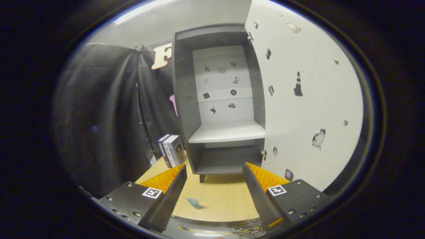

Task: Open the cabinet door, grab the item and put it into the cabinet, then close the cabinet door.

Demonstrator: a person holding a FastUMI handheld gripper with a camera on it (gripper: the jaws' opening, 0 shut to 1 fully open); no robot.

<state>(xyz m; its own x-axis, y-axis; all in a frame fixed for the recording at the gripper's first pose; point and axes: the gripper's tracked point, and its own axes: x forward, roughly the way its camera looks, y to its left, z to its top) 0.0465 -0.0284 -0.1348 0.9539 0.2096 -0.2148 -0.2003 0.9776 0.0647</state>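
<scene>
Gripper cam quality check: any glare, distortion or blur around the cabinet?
Gripper view: strong fisheye bend, the cabinet sides and open door bow outward; bright ceiling-light streak above the cabinet; door evenly lit, lower compartment in shade; boxes beside it and the stickers a little soft; the open hand-held gripper reads sharper, nothing between its fingers.

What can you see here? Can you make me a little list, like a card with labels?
cabinet: dark, standing on the wooden table
door: swung open, stickers on it
shelf: bare
books: upright beside the cabinet
small blue item: on the table between the fingers
gripper: open, holding nothing
</scene>
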